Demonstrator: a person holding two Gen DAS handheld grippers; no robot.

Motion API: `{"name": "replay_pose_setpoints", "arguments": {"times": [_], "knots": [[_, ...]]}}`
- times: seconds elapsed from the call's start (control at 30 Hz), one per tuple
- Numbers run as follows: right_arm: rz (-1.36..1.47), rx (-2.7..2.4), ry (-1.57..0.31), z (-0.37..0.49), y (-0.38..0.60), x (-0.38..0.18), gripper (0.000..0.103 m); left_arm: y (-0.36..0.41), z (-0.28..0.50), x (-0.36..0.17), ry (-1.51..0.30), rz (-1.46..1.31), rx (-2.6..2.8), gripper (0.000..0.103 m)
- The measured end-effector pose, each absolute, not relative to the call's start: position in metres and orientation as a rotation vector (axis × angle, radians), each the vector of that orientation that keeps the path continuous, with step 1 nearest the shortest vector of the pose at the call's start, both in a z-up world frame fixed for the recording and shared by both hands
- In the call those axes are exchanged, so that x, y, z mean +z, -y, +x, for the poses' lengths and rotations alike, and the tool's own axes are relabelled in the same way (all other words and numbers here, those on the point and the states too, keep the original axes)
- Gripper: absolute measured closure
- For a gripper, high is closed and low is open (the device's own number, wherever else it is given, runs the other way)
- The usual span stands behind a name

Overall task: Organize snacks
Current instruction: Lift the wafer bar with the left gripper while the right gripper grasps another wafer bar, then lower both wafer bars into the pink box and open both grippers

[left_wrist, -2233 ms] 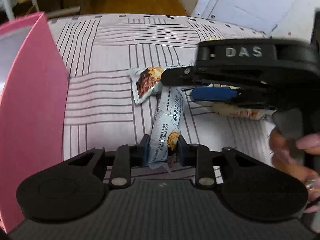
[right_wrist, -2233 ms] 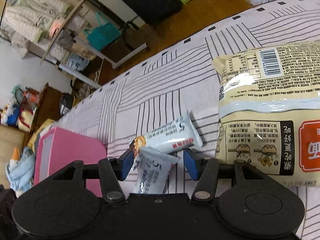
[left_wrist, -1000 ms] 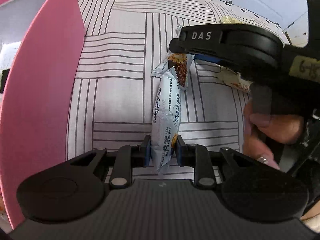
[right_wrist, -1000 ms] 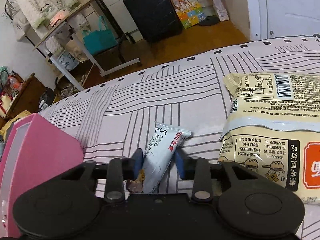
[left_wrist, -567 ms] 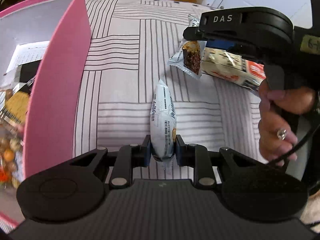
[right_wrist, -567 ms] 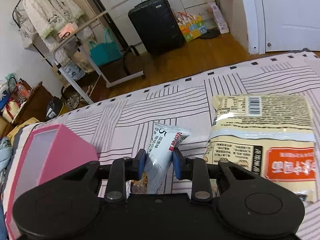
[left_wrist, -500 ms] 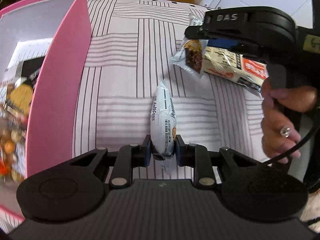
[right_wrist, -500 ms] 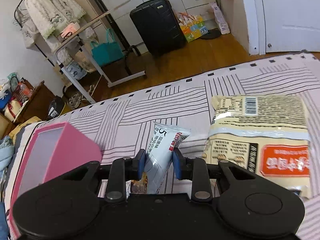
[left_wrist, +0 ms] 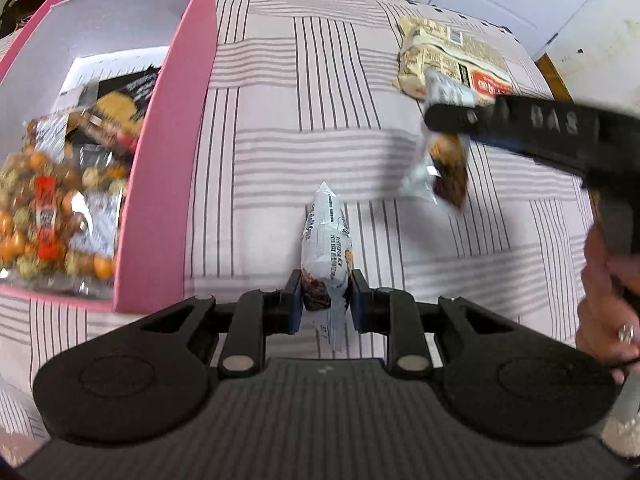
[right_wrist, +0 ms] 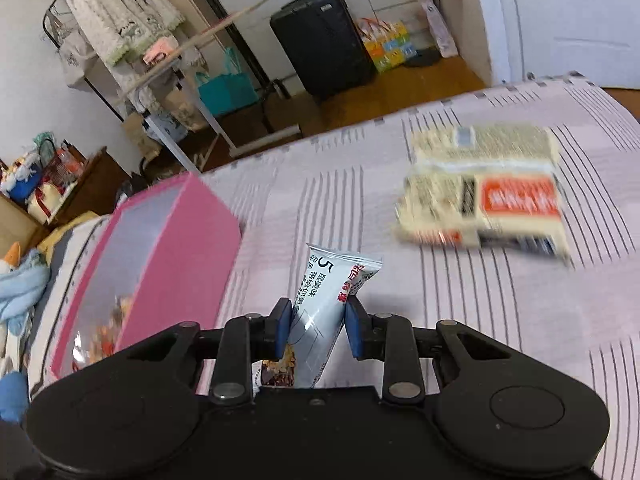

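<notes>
My left gripper (left_wrist: pixel 325 300) is shut on a silver snack bar (left_wrist: pixel 326 240), lifted above the striped bedspread just right of the pink box (left_wrist: pixel 168 184). Inside the box lie several snack packs (left_wrist: pixel 52 208). My right gripper (right_wrist: pixel 314 330) is shut on a second silver snack bar (right_wrist: pixel 328 300) and hangs in the air; the left wrist view shows it as a black tool (left_wrist: pixel 540 136) at the right with that bar (left_wrist: pixel 444 168) dangling. The pink box (right_wrist: pixel 176 248) sits to its left.
A large cream noodle packet (left_wrist: pixel 452 60) (right_wrist: pixel 484 192) lies on the bedspread toward the far right. A person's hand (left_wrist: pixel 608 300) grips the right tool. Beyond the bed are a wooden floor, a black suitcase (right_wrist: pixel 324 44) and a clothes rack (right_wrist: pixel 132 32).
Both grippers have risen off the bedspread with their bars and moved toward the pink box, whose inside now shows in the left wrist view. The noodle packet has slid away to the right.
</notes>
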State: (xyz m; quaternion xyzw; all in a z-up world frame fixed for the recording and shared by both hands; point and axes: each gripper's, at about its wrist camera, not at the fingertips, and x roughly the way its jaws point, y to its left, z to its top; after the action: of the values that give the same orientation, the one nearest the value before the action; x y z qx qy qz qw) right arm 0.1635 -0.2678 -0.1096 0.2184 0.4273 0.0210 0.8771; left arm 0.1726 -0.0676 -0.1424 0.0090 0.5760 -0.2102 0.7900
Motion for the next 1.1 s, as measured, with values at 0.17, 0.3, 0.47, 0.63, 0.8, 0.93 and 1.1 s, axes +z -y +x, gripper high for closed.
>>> {"name": "replay_pose_setpoints", "arguments": {"times": [0.17,0.3,0.47,0.63,0.8,0.93,1.1], "knots": [[0.425,0.067,-0.883,0.12,0.243,-0.098,0.07,0.05,0.149,-0.139,-1.233,0.004,-0.465,0.081],[0.376,0.103,-0.886,0.094,0.22,-0.087,0.07,0.037,0.126,-0.13,-1.223,0.007,-0.492,0.081],[0.348,0.141,-0.863,0.071,0.204,-0.064,0.07,0.021,0.106,-0.11,-1.193,0.019,-0.505,0.081],[0.316,0.198,-0.84,0.054,0.192,-0.038,0.07,-0.001,0.091,-0.085,-1.155,0.035,-0.517,0.081],[0.294,0.251,-0.839,0.049,0.18,-0.018,0.07,-0.019,0.085,-0.061,-1.097,0.062,-0.507,0.081],[0.279,0.299,-0.829,0.049,0.17,-0.009,0.07,-0.034,0.088,-0.045,-1.055,0.06,-0.515,0.081],[0.246,0.383,-0.783,0.053,0.149,0.001,0.07,-0.054,0.103,-0.027,-0.996,0.039,-0.495,0.081]]}}
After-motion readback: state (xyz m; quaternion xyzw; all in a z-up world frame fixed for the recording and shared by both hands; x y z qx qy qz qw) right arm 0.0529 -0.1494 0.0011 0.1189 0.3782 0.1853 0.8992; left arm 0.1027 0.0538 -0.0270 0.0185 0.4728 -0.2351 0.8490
